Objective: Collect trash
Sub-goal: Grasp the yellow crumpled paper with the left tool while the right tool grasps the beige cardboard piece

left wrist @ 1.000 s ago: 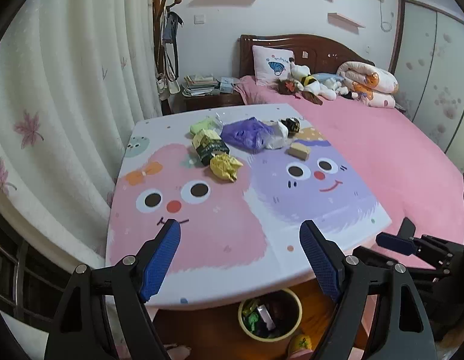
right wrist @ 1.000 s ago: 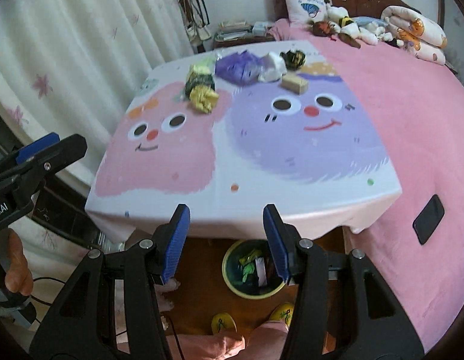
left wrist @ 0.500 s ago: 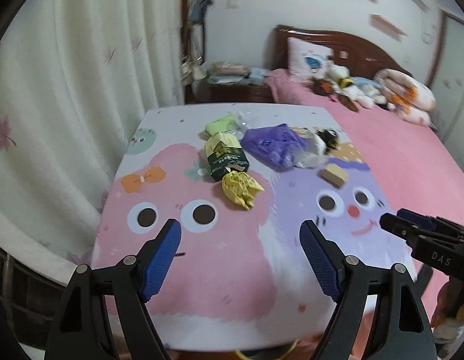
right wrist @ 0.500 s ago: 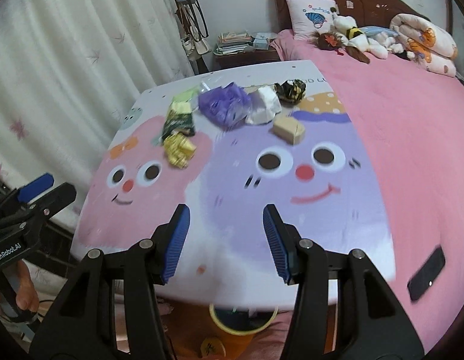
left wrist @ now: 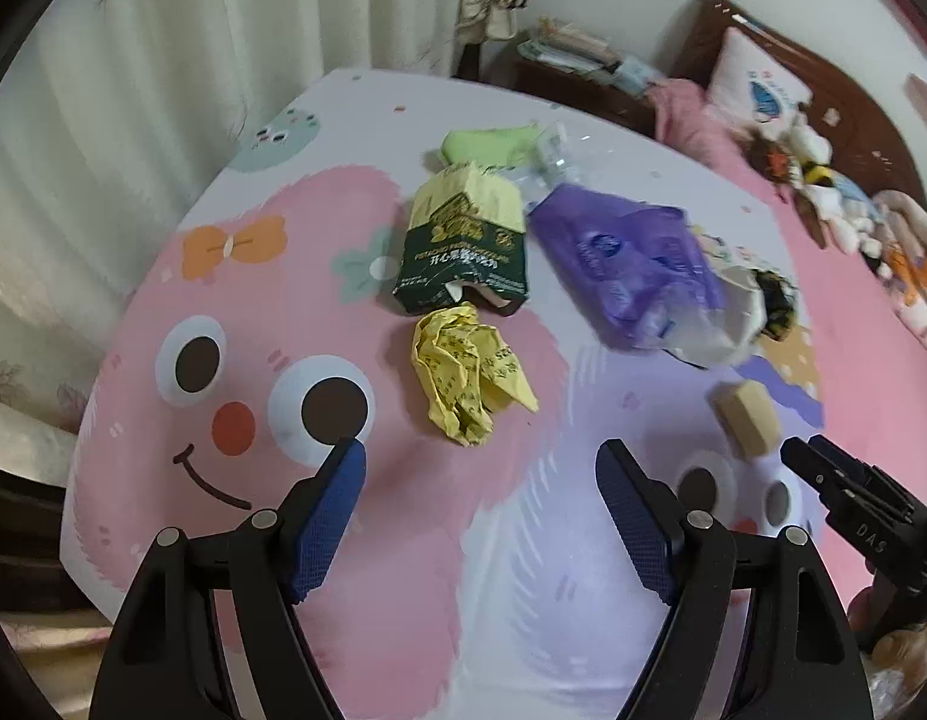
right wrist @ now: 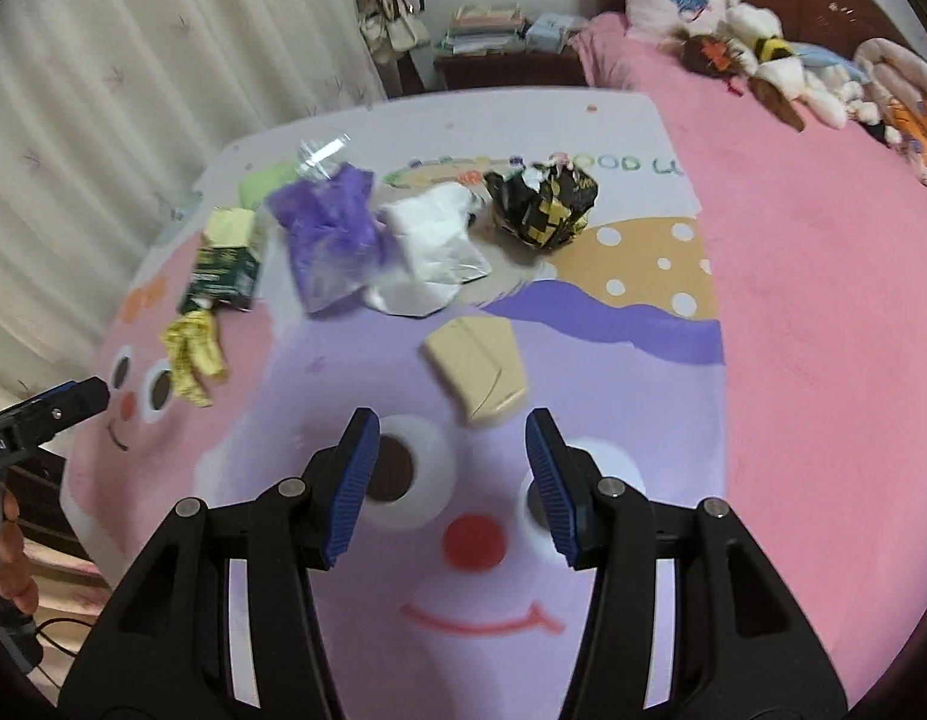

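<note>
Trash lies on the cartoon-print table (left wrist: 403, 570). A crumpled yellow wrapper (left wrist: 469, 378) sits just beyond my left gripper (left wrist: 481, 462), which is open and empty above the table. Behind the wrapper are a green and yellow carton (left wrist: 463, 246), a purple plastic bag (left wrist: 625, 258) and a pale green packet (left wrist: 487, 144). My right gripper (right wrist: 451, 438) is open and empty, just short of a tan box (right wrist: 478, 369). Farther back lie white crumpled paper (right wrist: 430, 258), a black and yellow wrapper (right wrist: 544, 201) and the purple bag (right wrist: 331, 228).
A bed with a pink cover (right wrist: 823, 240) borders the table on the right, with plush toys (right wrist: 769, 54) and a pillow at its head. Curtains (left wrist: 133, 60) hang to the left. A nightstand with books (right wrist: 493, 36) stands behind the table.
Both grippers have moved forward over the table and lower, from its near edge toward the trash. The bin under the table has dropped out of view. Both stay open.
</note>
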The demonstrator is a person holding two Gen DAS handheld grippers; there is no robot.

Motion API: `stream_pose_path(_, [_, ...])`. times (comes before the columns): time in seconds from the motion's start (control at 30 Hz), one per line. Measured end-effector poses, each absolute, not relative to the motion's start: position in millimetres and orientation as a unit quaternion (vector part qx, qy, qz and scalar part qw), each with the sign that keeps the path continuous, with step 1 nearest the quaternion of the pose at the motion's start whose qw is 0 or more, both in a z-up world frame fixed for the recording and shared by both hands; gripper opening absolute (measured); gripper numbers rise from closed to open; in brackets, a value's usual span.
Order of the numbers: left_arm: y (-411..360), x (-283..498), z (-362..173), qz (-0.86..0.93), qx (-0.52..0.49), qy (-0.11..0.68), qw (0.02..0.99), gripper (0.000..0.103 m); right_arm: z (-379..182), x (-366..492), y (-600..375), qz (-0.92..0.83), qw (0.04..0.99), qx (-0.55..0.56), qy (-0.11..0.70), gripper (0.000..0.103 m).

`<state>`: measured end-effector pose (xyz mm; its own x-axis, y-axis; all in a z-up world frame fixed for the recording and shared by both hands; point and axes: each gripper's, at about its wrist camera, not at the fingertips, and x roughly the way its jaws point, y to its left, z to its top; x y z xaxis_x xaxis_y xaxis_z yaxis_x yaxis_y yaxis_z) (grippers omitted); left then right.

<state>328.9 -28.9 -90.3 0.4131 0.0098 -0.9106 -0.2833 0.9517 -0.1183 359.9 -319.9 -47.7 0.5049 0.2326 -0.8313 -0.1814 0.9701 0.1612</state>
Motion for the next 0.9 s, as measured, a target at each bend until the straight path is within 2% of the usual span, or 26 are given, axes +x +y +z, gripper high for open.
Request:
stream_pose_path(0.33, [-8.6,359.7,-128.4,0.146,-0.171,0.555,0.801,0.081,-98.9,403.4,-301.0,0.143,0.847,-0.023,0.512,0.048])
stream_pose_path(0.4, [-6.5,364.7,-134.5,0.151,-0.18,0.56,0.794,0.081,-100.3,403.9,-299.0,0.144,0.853,-0.033,0.501,0.047])
stream_pose_path(0.5, [-6.4,371.9,-141.1,0.156,-0.184,0.565,0.789,0.081,-101.7,405.0,-295.1,0.145,0.854,-0.047,0.497,0.04])
stream_pose_path(0.9, [0.8,397.2,-163.3,0.171,-0.182,0.574,0.78,0.079,-90.3,404.5,-291.7,0.184,0.854,-0.013,0.487,0.04])
